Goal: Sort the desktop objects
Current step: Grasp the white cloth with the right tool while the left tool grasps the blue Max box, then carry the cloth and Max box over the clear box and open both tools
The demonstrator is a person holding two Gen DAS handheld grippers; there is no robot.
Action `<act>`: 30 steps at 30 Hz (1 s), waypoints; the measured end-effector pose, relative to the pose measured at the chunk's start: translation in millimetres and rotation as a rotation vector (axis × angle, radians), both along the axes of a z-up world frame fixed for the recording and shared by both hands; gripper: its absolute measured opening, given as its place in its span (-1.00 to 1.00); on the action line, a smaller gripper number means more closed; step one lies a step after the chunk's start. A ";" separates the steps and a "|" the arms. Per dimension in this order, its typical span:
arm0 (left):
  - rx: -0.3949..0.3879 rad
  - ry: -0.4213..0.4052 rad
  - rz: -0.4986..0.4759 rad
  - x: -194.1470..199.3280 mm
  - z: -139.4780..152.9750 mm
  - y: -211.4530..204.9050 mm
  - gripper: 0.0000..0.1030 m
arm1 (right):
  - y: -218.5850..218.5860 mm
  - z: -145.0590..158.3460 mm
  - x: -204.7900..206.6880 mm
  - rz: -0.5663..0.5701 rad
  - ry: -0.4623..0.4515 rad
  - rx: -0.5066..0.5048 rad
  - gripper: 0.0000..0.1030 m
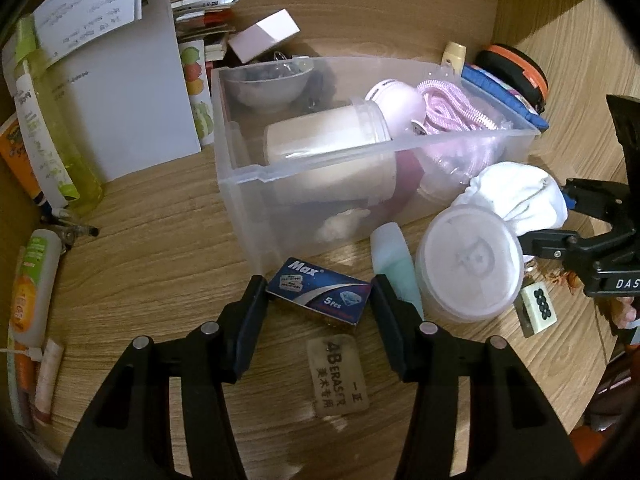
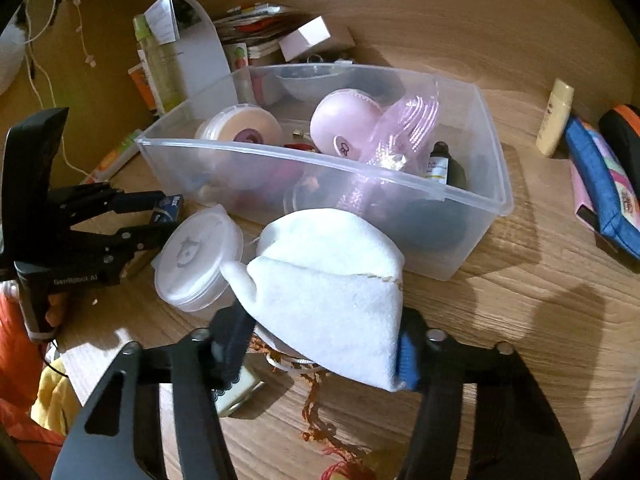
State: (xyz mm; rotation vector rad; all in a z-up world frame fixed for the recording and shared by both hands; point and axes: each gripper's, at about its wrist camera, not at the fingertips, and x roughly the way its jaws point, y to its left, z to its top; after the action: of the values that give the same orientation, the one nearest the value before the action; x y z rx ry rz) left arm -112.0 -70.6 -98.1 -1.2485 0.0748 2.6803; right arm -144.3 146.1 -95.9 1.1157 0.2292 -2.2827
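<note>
A clear plastic bin (image 1: 240, 184) stands in the middle of the left wrist frame on the wooden table (image 1: 152, 280); it holds a cream jar (image 1: 320, 140) lying on its side, a pink round case (image 1: 394, 100), a pink mesh bag (image 1: 448, 108) and a small clear bowl (image 1: 268, 84). Below the bin, at lower centre, a blue razor-blade box (image 1: 320, 294) is lifted a little off the table. Beneath it at the bottom lies a flat eraser (image 1: 338, 376). Right of the box stand a pale green tube (image 1: 394, 264) and a round lidded tub (image 1: 468, 264). A white cloth pouch (image 2: 332, 300) fills the lower centre of the right wrist frame, in front of the bin.
</note>
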 end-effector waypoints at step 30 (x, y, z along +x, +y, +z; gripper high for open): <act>0.096 0.228 0.048 12.3 83.4 5.8 0.02 | 30.2 101.3 20.7 -0.051 0.237 -0.187 -0.32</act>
State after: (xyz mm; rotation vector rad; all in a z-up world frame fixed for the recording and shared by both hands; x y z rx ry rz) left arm -99.7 -64.9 -14.7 -0.9246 -0.0535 2.8195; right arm -123.6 176.3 5.5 0.7650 0.0774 -2.4244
